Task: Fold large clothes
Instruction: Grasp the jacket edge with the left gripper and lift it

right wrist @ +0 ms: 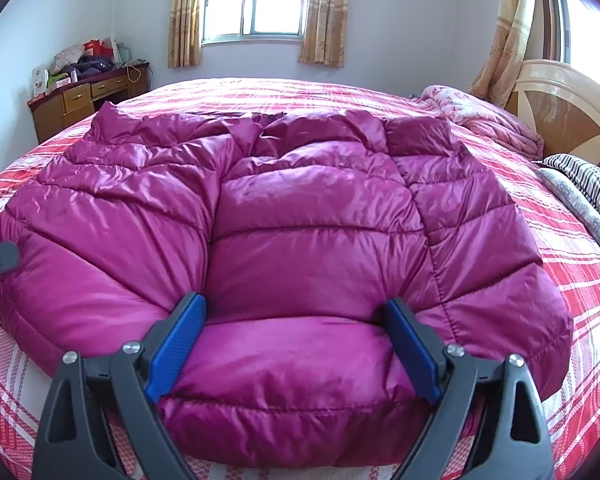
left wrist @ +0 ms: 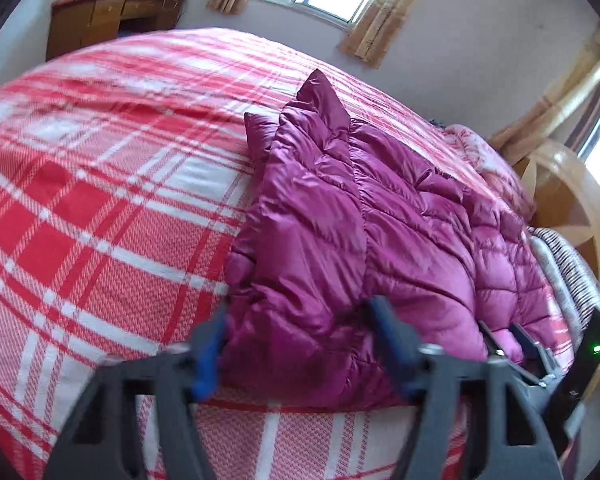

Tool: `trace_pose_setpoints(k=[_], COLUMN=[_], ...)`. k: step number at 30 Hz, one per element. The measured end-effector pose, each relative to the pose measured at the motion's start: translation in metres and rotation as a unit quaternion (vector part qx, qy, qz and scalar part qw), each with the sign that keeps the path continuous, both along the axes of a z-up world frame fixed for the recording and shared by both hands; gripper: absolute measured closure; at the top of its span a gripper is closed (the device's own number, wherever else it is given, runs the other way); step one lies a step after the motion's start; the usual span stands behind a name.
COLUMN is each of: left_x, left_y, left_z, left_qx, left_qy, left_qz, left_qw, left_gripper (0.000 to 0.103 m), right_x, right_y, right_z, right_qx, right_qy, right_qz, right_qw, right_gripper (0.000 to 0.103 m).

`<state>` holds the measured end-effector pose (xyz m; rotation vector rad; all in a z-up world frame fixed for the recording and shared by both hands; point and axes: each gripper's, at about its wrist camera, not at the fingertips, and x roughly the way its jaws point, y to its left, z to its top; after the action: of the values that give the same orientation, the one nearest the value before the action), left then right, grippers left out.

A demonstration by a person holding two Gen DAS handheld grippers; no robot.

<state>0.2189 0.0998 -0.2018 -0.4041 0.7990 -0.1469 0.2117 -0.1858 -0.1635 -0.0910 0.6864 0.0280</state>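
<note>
- Left gripper clenches the magenta puffer jacket's hem corner; plaid bedspread lies beyond.
- Right gripper straddles the hem, grip uncertain; wooden desk far ahead-left.

No legible text, label, brand or number found in either view. Red packaging on the wooden desk, at ten o'clock, bears pale markings too small and blurred to read.
</note>
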Motion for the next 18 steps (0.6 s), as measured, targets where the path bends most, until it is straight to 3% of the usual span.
trace_pose_setpoints(k=[1,4,9,14,18], left_x=[0.002,0.0,-0.009,-0.008,-0.01], left_y=[0.001,-0.002,-0.023,-0.07,-0.104], left_z=[-0.001,0.011,0.075,0.115,0.132], left_qx=[-0.013,-0.015,0.018,0.062,0.072], left_qy=[0.001,-0.012,-0.099,-0.136,-0.161], left_qz=[-0.013,-0.027,-0.068,-0.107,-0.145], left_qw=[0.9998,0.9994,0.9926,0.9829,0.9735], left_gripper=[0.077,0.092,0.094,0.094,0.094], right_x=[0.0,0.001,0.003,-0.001,-0.012], right_y=[0.0,-0.002,-0.012,-0.022,-0.037], right_z=[0.0,0.003,0.011,0.021,0.038], right_qx=[0.001,0.007,0.021,0.039,0.047], right_qy=[-0.001,0.005,0.022,0.03,0.02], right_qz=[0.0,0.004,0.017,0.005,-0.013], right_qw=[1.0,1.0,0.999,0.999,0.999], right_gripper=[0.011,0.011,0.017,0.023,0.023])
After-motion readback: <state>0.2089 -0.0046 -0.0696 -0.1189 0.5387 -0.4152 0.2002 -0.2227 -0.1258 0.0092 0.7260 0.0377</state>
